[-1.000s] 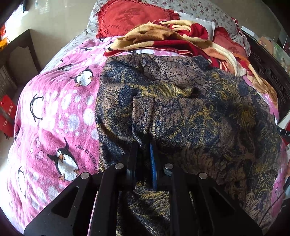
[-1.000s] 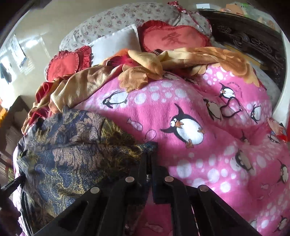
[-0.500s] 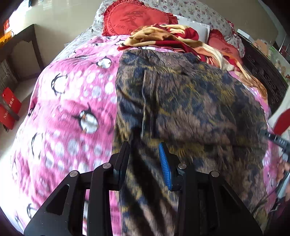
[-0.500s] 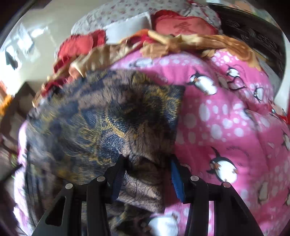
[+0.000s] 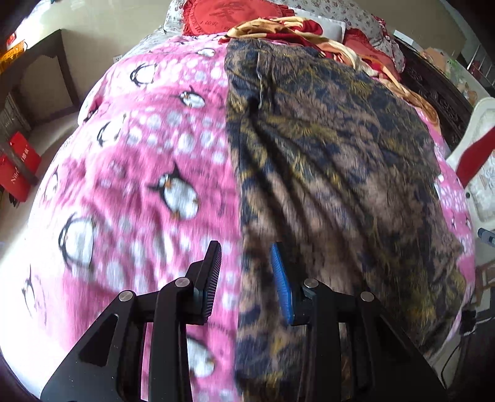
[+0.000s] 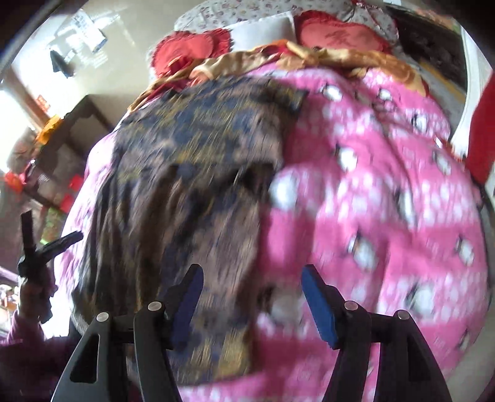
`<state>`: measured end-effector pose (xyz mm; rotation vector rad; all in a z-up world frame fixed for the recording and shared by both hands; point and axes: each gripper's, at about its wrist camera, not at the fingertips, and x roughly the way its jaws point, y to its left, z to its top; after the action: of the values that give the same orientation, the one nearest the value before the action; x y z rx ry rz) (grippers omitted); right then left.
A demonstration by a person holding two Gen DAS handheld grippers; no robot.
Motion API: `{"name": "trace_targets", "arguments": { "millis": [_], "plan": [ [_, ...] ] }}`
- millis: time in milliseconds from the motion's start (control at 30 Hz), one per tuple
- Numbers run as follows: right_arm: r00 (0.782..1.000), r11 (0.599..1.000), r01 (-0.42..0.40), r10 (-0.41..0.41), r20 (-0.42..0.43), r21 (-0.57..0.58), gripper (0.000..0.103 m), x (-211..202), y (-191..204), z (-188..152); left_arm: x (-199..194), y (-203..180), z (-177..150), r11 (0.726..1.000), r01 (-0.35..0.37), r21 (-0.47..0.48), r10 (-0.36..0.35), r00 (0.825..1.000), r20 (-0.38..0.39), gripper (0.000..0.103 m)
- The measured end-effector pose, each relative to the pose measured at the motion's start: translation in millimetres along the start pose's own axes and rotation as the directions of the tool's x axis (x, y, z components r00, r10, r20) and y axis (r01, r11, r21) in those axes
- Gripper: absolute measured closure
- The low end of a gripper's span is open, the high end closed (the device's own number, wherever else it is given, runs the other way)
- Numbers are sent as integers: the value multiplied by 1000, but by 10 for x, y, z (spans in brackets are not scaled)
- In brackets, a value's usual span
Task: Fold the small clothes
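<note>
A dark blue, brown and gold patterned garment lies flat on the pink penguin blanket. My left gripper hovers open above the garment's left edge, with no cloth pinched between its fingers. In the right wrist view the same garment fills the left half. My right gripper hangs over its near right edge, its jaws opening wide and the pads clear of the cloth. The left gripper also shows at that view's far left, held by a hand in a pink sleeve.
Red heart cushions and a crumpled red and tan blanket lie at the head of the bed. A dark wooden headboard runs along the right side. A dark side table and a red box stand left of the bed.
Both grippers were shut on the garment a second ago; both have opened, let go and drawn back toward the near edge. The garment now lies flatter on the blanket.
</note>
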<state>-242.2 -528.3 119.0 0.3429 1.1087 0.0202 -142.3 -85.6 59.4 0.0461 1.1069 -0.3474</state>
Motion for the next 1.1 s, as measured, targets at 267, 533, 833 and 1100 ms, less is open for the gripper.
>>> {"name": "trace_targets", "arguments": {
  "millis": [267, 533, 833, 1100],
  "plan": [
    [996, 996, -93, 94, -8, 16, 37, 190, 96, -621, -123, 93, -351, 999, 13, -31, -14, 999, -42, 70],
    [992, 991, -126, 125, 28, 40, 68, 312, 114, -942, -185, 81, -599, 1000, 23, -9, -23, 996, -85, 70],
    [976, 975, -217, 217, 19, 36, 84, 169, 134, -1121, -209, 11, -949, 996, 90, 0, -88, 979, -185, 70],
    [959, 953, -285, 284, 25, 105, 52, 295, 79, -1174, -90, 81, -872, 977, 168, -133, -196, 953, -232, 70]
  ]
}}
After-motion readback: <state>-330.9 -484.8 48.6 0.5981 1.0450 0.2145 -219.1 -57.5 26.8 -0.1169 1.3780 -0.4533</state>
